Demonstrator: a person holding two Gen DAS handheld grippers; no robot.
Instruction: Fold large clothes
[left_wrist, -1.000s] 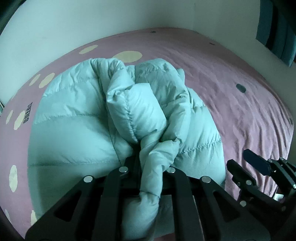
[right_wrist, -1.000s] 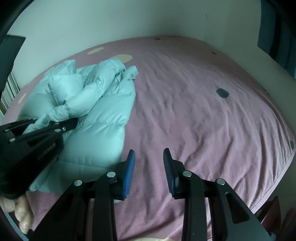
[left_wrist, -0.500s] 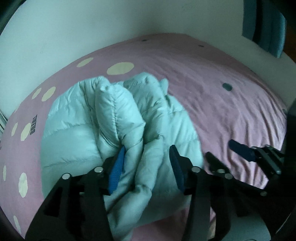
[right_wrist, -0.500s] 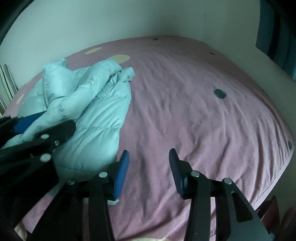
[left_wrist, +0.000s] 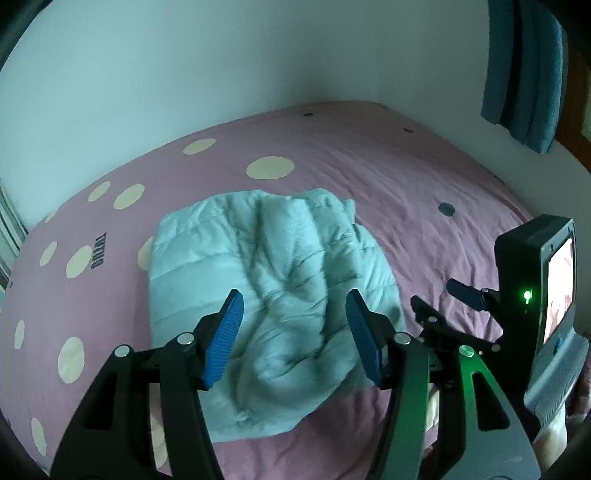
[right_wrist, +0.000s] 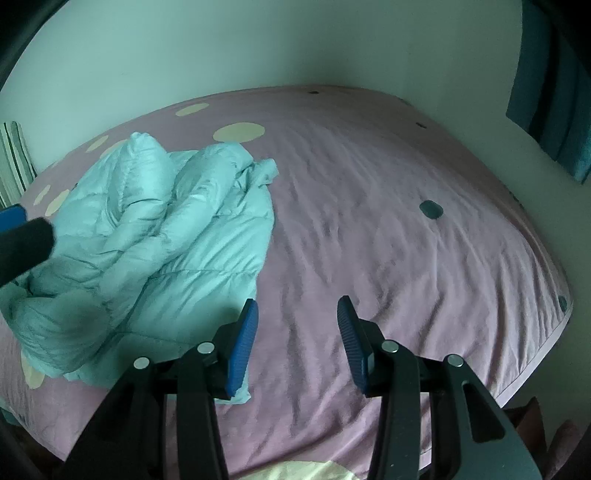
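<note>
One puffer jacket (left_wrist: 266, 295), one bed (left_wrist: 424, 192), two parted tools

One print can be read: dark block letters on the pink dotted bedsheet (left_wrist: 388, 177), at about nine o'clock in the left wrist view, lying sideways and mirrored, seemingly "TUTUU" (left_wrist: 99, 250); exact spelling uncertain.

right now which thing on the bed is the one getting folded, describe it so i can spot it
Start at the big bed with the pink polka-dot cover that fills the room's corner. On its near left part lies a pale mint quilted puffer jacket, bunched into a rough bundle. It is the only garment there, puffy and stitched in ridges, unlike the flat cream dots printed around it.
</note>
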